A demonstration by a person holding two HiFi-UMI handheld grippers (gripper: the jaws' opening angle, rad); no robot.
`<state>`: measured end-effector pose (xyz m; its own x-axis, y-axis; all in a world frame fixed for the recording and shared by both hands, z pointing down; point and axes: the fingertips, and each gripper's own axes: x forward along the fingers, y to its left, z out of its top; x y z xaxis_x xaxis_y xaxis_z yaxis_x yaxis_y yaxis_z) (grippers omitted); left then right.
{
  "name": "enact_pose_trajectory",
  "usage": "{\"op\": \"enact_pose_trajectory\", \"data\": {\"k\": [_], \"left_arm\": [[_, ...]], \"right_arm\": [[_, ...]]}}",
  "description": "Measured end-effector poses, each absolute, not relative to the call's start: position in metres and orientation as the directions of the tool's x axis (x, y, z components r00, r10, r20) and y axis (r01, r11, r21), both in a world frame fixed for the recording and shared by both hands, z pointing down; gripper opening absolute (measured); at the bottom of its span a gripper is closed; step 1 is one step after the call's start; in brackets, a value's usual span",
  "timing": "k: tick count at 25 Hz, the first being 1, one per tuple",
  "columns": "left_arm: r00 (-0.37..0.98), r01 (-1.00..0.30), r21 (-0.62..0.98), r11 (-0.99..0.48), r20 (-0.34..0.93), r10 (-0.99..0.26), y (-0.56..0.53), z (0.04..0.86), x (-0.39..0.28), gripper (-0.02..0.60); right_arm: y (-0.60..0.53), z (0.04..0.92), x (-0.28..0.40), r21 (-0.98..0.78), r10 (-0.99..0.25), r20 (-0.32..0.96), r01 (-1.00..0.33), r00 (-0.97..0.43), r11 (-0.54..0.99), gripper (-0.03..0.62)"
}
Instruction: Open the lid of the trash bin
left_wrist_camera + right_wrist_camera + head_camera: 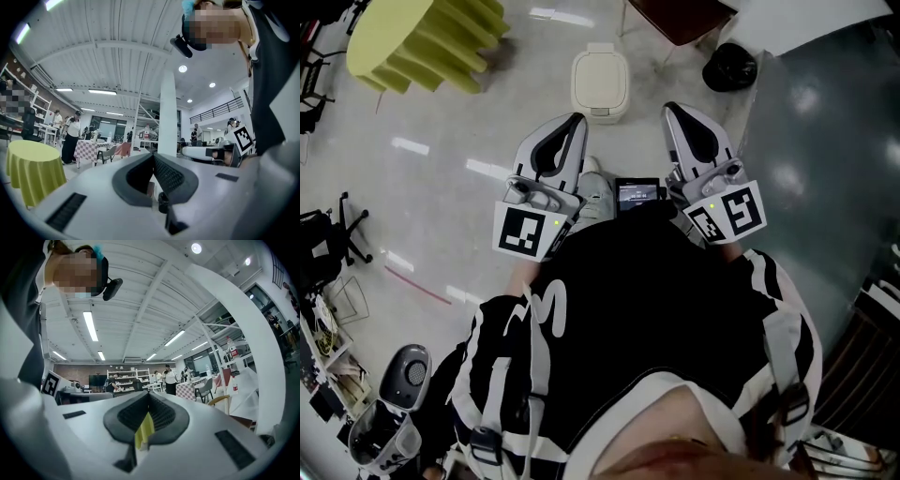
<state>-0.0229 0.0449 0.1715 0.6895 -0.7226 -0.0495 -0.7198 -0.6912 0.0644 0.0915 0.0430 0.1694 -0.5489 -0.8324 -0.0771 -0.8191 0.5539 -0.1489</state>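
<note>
Person (647, 309) is holding both grippers close to the chest, pointing forward. The left gripper (575, 122) is sitting with its jaws pressed together, nothing in them. Same deal with the right gripper (673, 111): jaws are meeting at the tips, and a yellow sliver (144, 431) is showing in the slit below, can't tell what it is. Just past the tips, roughly between the two, the bin (600, 84) is standing on the floor (469, 122) with its lid down, and neither gripper is touching it. A yellow table (422, 37) is sitting farther off to the left.
</note>
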Motion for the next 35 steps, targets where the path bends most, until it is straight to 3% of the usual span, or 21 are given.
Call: {"op": "enact_pose_trajectory", "data": {"k": [35], "left_arm": [[0.768,-0.637,0.078,-0.767,-0.026,-0.640,-0.119,0.171,-0.057,0.008]], "right_arm": [[-0.110,0.158,0.056,-0.155,-0.884,-0.064,-0.871,-0.462,0.467,0.009]]}}
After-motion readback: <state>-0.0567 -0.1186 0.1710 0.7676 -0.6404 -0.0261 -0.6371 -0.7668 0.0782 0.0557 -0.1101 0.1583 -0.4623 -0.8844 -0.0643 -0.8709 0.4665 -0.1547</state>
